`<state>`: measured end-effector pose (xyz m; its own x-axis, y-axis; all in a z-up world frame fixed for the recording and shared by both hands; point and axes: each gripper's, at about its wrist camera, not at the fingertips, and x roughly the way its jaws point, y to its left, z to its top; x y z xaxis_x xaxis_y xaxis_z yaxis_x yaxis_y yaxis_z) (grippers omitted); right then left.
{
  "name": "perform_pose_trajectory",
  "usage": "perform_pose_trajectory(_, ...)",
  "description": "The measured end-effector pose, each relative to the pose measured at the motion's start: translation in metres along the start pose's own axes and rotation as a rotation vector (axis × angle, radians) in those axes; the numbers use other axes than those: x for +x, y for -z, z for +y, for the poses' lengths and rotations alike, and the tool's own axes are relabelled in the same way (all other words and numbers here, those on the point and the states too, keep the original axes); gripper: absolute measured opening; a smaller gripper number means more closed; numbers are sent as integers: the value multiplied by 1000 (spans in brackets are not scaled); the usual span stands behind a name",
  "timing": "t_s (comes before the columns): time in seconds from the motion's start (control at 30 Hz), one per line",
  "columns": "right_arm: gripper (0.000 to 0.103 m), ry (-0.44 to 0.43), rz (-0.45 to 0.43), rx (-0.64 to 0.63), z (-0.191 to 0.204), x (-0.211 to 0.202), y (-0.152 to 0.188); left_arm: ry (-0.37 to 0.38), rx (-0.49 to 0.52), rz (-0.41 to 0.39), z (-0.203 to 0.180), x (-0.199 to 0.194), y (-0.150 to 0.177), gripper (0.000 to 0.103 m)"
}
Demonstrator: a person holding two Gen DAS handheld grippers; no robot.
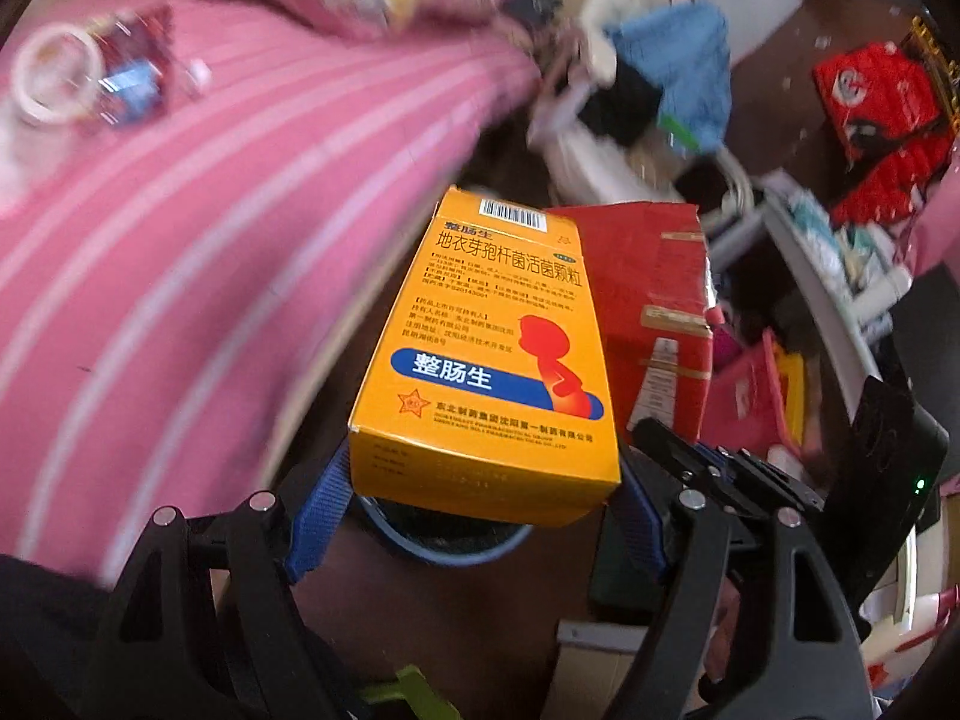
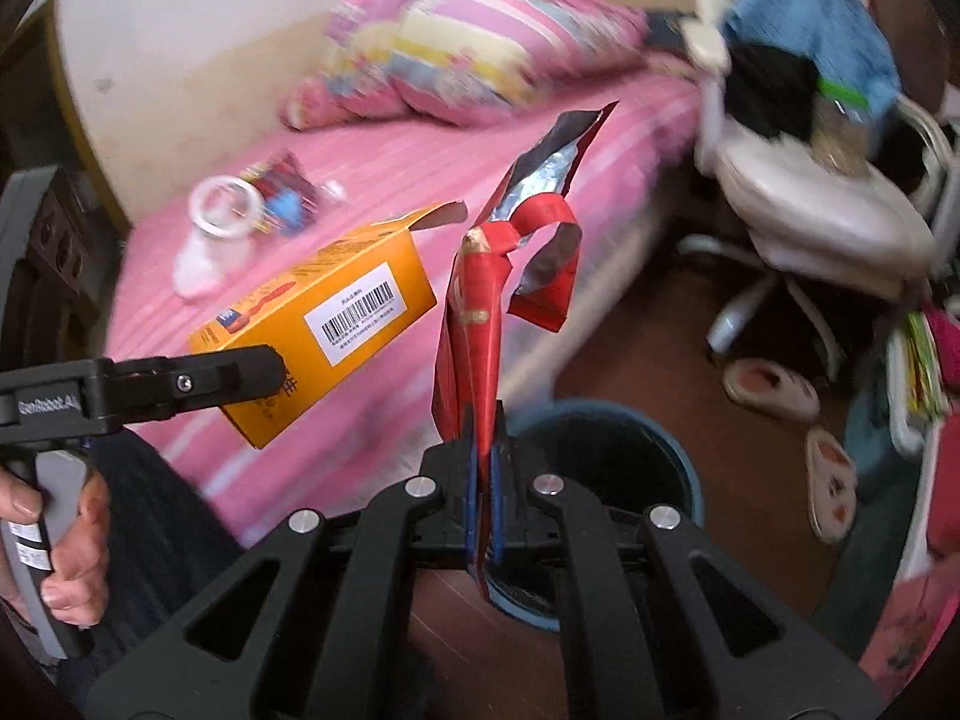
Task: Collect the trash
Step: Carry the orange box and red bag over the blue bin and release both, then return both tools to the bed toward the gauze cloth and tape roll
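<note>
My left gripper (image 1: 480,507) is shut on an orange medicine box (image 1: 486,348), its blue pads pressing the box's two sides. The same box (image 2: 324,318) shows in the right wrist view with a black finger (image 2: 228,381) across it. My right gripper (image 2: 483,468) is shut on a torn red foil wrapper (image 2: 480,312), which stands up from the jaws. That wrapper (image 1: 654,300) appears just right of the box in the left wrist view. Both items hang over a dark bin with a blue rim (image 2: 678,456), partly hidden under the box (image 1: 444,546).
A pink striped bed (image 2: 384,180) carries a white ring (image 2: 225,210), a colourful wrapper (image 2: 285,195) and a pillow (image 2: 468,42). A white chair (image 2: 828,204) piled with clothes stands to the right, with slippers (image 2: 771,387) on the brown floor. A hand (image 2: 72,546) grips the left handle.
</note>
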<state>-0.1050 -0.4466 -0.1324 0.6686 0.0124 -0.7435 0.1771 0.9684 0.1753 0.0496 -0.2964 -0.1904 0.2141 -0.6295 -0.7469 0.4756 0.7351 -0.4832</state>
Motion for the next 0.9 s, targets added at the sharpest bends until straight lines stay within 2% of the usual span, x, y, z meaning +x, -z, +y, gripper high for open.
perform_pose_trajectory(0.17,4,80,103,66,-39,37,26,6,4,153,-4,68,5,75)
perform_pose_trajectory(0.3,4,117,184,97,-58,61,44,51,18,258,6,119,12,75)
perform_pose_trajectory(0.4,4,132,246,115,-68,78,58,39,11,340,16,147,19,75)
perform_pose_trajectory(0.57,4,144,322,133,-74,104,70,15,-4,406,27,184,18,75)
perform_pose_trajectory(0.63,8,153,344,129,-74,114,74,10,-19,427,32,194,20,75)
perform_pose_trajectory(0.67,21,174,362,125,-75,119,75,-2,-31,446,36,201,22,77)
perform_pose_trajectory(0.7,49,188,372,123,-74,122,75,-10,-45,464,40,206,22,78)
perform_pose_trajectory(0.73,60,206,375,121,-74,124,76,-13,-63,482,44,211,24,79)
perform_pose_trajectory(0.77,68,235,360,112,-73,123,75,-19,-70,485,44,215,23,81)
perform_pose_trajectory(0.9,76,273,352,103,-70,123,73,-22,-106,479,47,216,19,85)
